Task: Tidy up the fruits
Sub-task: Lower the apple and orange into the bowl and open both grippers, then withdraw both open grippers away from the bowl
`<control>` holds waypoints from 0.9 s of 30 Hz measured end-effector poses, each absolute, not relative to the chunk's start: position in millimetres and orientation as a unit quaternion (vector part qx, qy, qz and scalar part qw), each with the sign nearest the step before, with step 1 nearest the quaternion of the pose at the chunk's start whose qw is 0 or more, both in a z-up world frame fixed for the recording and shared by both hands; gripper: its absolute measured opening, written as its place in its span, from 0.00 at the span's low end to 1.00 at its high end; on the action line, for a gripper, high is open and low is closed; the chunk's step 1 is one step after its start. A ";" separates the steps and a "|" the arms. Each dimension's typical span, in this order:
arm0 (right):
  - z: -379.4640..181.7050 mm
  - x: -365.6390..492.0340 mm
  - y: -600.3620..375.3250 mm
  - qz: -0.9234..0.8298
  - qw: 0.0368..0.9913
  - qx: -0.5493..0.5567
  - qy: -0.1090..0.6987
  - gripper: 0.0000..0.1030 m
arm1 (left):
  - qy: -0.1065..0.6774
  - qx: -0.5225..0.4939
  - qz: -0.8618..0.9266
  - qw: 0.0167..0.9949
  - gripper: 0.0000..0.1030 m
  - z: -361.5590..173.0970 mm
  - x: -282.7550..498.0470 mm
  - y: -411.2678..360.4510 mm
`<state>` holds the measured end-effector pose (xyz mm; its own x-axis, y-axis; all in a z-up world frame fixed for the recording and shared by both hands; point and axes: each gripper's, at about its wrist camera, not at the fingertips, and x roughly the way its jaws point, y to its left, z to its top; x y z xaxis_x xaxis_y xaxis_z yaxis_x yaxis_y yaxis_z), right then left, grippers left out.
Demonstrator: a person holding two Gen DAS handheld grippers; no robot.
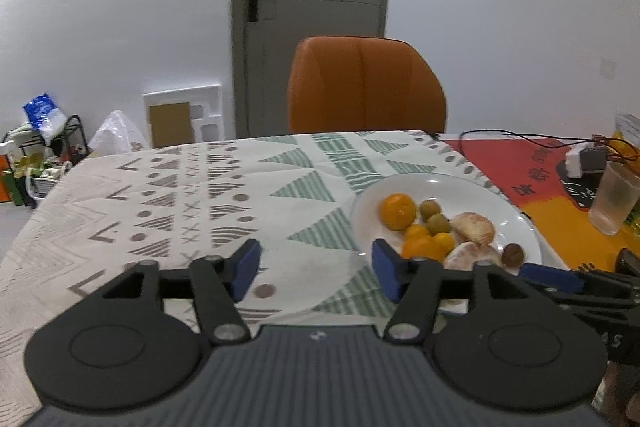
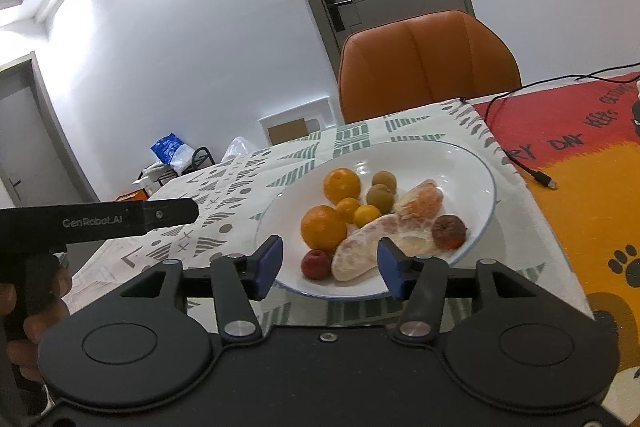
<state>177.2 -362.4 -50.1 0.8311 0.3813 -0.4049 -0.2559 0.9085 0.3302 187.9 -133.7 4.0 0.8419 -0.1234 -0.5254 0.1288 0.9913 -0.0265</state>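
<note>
"GenRobot.AI" on left tool (image 2: 160, 215) beside fruit plate (image 2: 472, 163)

We see oranges (image 2: 323, 228), green fruits (image 2: 379, 198), peeled citrus pieces (image 2: 362, 249) and a red fruit (image 2: 316, 264) together on the white plate (image 2: 476, 167).

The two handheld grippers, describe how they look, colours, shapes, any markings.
Both are matte black. The left gripper and right gripper each have two angular fingers tipped with flat blue pads, driven by linkage bars with silver pivot pins over two round black discs. The left one's body is ribbed grey with a small round logo; seen from the right wrist view, its side reads "GenRobot.AI" in pale letters. No cables or sleeves show.
</note>
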 end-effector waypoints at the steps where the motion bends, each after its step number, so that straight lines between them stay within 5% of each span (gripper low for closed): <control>1: -49.2 176.3 -360.5 0.170 0.948 0.131 0.236 0.54 | 0.272 0.005 -0.059 0.960 0.67 4.2 186.1 -130.2; 5: -45.7 173.0 -354.9 0.171 0.949 0.127 0.232 0.68 | 0.271 0.001 -0.046 0.962 0.79 5.5 178.9 -118.5; 11: -38.0 165.2 -348.6 0.169 0.952 0.125 0.223 0.99 | 0.276 0.007 -0.040 0.960 0.82 8.2 169.9 -110.3; 27: -18.6 139.4 -328.8 0.181 0.953 0.112 0.215 1.00 | 0.262 -0.007 -0.009 0.965 0.95 25.9 129.4 -77.2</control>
